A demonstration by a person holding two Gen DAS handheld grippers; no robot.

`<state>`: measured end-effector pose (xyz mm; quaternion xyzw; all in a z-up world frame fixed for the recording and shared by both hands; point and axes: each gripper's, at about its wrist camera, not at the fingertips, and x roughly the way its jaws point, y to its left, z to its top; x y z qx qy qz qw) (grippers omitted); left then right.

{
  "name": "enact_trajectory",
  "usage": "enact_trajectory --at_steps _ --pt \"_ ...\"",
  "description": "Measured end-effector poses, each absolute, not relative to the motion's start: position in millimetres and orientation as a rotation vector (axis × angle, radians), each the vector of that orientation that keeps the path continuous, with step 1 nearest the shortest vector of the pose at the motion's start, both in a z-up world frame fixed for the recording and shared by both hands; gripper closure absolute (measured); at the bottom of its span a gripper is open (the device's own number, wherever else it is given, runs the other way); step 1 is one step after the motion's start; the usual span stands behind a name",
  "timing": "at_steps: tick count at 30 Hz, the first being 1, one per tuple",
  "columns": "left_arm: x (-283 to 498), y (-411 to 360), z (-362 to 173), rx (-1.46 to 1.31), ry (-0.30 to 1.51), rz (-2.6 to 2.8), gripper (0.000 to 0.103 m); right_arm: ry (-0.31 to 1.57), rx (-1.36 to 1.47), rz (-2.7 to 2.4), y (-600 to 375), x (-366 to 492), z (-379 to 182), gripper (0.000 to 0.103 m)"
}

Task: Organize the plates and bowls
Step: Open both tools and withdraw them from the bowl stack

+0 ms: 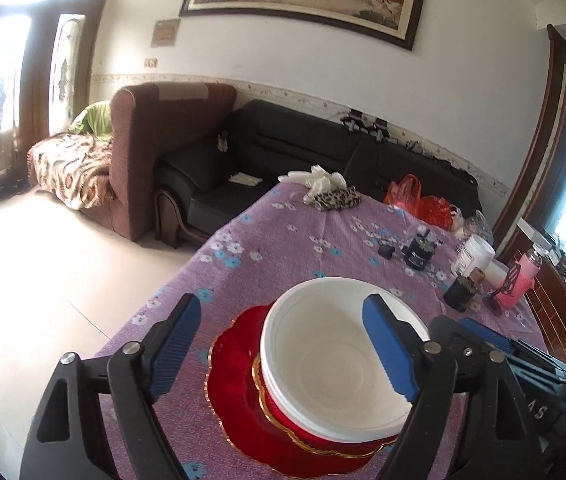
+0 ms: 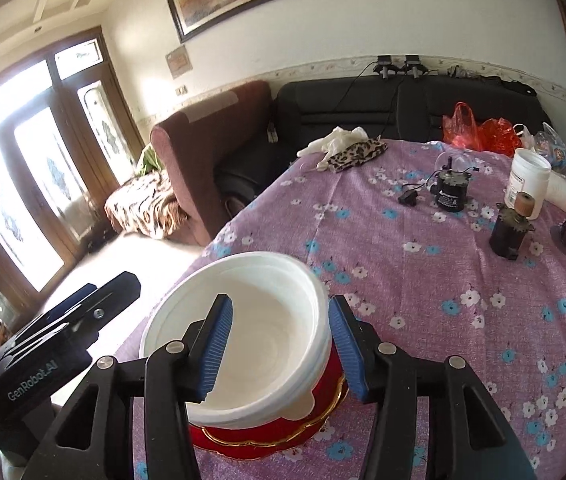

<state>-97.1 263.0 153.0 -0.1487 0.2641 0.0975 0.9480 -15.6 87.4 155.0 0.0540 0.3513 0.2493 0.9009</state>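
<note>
White plastic bowls (image 2: pixel 243 332), nested, sit on red gold-rimmed scalloped plates (image 1: pixel 239 384) at the floral-clothed table's (image 2: pixel 423 280) 7 o'clock edge. Right gripper (image 2: pixel 279 346) straddles the rim, unclamped; left gripper (image 1: pixel 283 346) hovers, fingers apart, probably for steadying.

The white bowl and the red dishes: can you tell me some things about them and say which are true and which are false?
1. The white bowl sits inside a red bowl. True.
2. The white bowl has soup in it. False: it is empty.
3. The red plate lies under the bowls. True.
4. The right tool is far from the bowls. False: its jaws straddle the white bowl's rim.
5. The tablecloth is green. False: purple with flowers.
</note>
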Motion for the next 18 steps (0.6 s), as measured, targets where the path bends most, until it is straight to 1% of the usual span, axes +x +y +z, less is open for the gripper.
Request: enact_trajectory --at_steps 3,5,6,8,13,18 --pt "-113.5 258.4 158.5 -0.278 0.481 0.266 0.015 0.698 0.136 0.501 74.6 -24.0 158.9 0.043" --pt "-125.7 251.0 161.9 -0.241 0.440 0.313 0.010 0.682 0.147 0.491 66.4 -30.2 159.1 0.040" --pt "-130.9 246.6 163.6 -0.220 0.420 0.336 0.009 0.679 0.150 0.488 64.1 -32.9 158.9 0.038" --pt "-141.4 237.0 167.0 -0.179 0.379 0.376 0.004 0.677 0.162 0.481 55.8 -38.3 156.1 0.037" --pt "-161.0 215.0 172.3 -0.115 0.317 0.423 0.000 0.696 0.196 0.465 36.5 -48.4 144.6 0.036" --pt "-168.5 197.3 172.6 -0.077 0.309 0.426 0.000 0.712 0.195 0.446 25.0 -61.1 133.2 0.035"
